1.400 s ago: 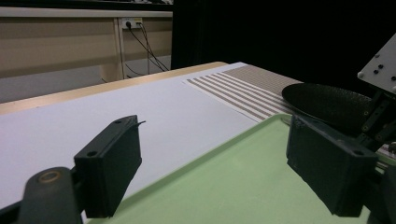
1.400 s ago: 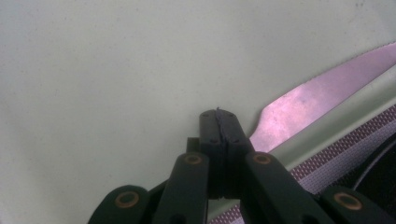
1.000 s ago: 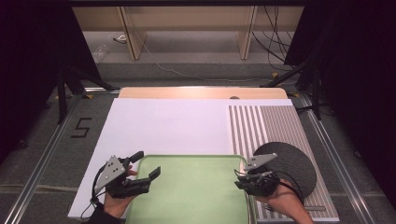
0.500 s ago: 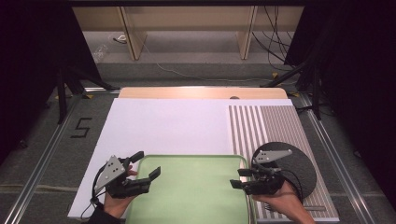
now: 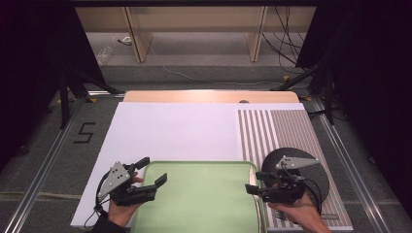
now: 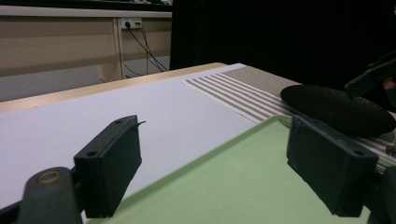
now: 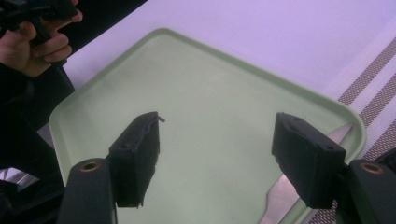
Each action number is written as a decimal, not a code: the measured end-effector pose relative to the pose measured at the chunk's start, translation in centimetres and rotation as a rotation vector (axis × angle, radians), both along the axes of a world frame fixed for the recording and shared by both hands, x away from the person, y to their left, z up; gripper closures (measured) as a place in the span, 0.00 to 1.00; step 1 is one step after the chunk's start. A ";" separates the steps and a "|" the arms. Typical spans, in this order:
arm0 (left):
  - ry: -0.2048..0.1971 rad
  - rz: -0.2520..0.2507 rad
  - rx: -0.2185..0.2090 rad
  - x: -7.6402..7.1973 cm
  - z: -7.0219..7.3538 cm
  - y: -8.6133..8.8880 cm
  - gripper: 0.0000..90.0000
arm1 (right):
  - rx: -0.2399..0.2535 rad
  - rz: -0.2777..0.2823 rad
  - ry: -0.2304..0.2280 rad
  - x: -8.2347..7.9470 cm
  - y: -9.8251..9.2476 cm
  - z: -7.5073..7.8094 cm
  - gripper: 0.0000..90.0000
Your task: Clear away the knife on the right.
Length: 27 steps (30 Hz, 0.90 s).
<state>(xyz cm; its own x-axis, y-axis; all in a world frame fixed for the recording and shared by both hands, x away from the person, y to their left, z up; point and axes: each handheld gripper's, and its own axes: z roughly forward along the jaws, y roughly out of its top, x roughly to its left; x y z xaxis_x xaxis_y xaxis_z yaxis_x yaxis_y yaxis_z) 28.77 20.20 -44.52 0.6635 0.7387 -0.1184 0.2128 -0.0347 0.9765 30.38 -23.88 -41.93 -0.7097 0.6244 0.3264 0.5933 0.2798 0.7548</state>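
High view: the right tongs (image 5: 253, 188) sit at about four o'clock on the bench (image 5: 175, 131), jaws wide after just opening, nothing between them, above the right rim of the green tray (image 5: 204, 194). Right gripper view shows a knife (image 7: 299, 175) lying on that rim beneath the right jaw. The left tongs (image 5: 151, 171) at eight o'clock gape wide over the tray's left corner, one jaw either side of its rim. A black plate (image 5: 316, 170) rests on the striped mat (image 5: 272, 131) at three o'clock.

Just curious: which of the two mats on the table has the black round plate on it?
The striped mat on the right; the white mat is plain.
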 end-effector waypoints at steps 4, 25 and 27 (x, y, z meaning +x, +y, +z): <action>0.000 0.001 0.002 0.0 0.0 0.0 0.19 | 0.008 -0.025 -0.008 -0.3 -0.6 0.1 0.33; 0.003 0.000 -0.001 0.1 0.0 0.0 0.19 | 0.017 -0.128 -0.033 -2.0 -4.6 0.2 0.26; 0.002 -0.002 -0.002 0.1 0.1 0.0 0.19 | 0.015 -0.138 -0.034 -2.2 -5.0 0.2 0.24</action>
